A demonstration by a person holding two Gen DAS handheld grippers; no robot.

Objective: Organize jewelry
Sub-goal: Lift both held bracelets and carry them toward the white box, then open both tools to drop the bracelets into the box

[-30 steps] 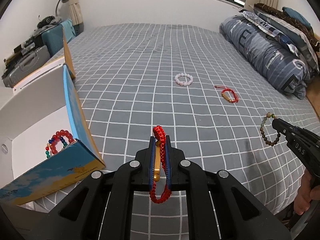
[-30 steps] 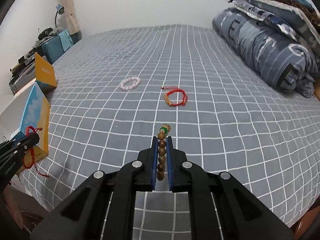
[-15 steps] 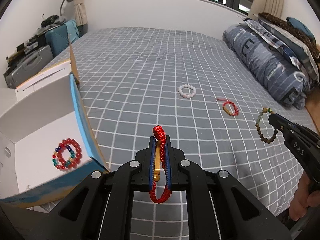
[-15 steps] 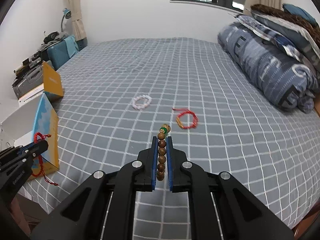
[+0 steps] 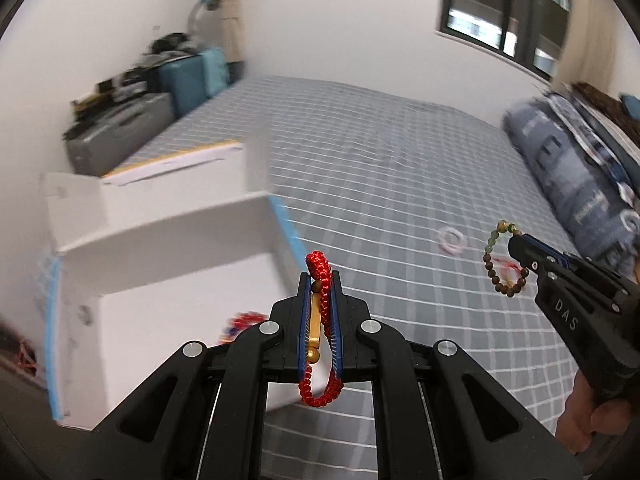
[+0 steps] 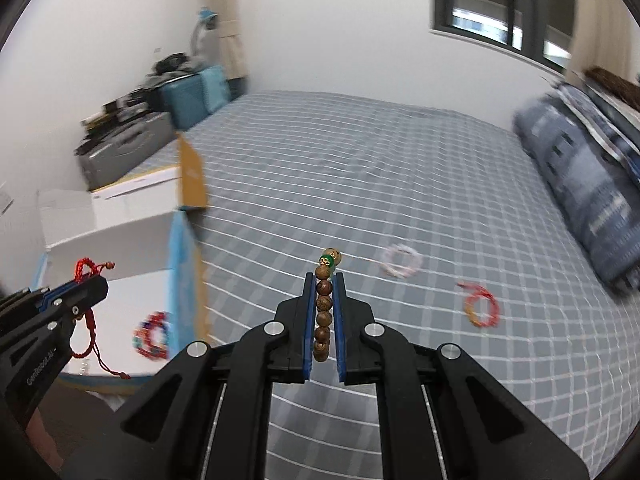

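Two bracelets held, one per gripper. Red braided bracelet (image 5: 320,332) with gold bar clamped in left gripper (image 5: 320,320), jaws nearly closed on it, above open white box (image 5: 168,280). Brown wooden bead bracelet (image 6: 323,308), green bead at tip, pinched between narrow jaws of right gripper (image 6: 323,316) over grey checked bedspread (image 6: 360,184). Multicolour bead bracelet (image 6: 152,335) inside box; white bracelet (image 6: 401,261) and red-gold bracelet (image 6: 480,307) lie apart on bedspread.

Bed (image 6: 360,184) with grey sheet, white grid lines; white bead bracelet (image 6: 401,261) and red cord bracelet (image 6: 480,307) lie on it near each other, both blurred; open white box (image 6: 132,232) at its left edge; folded blue quilt (image 6: 580,184) along right side.
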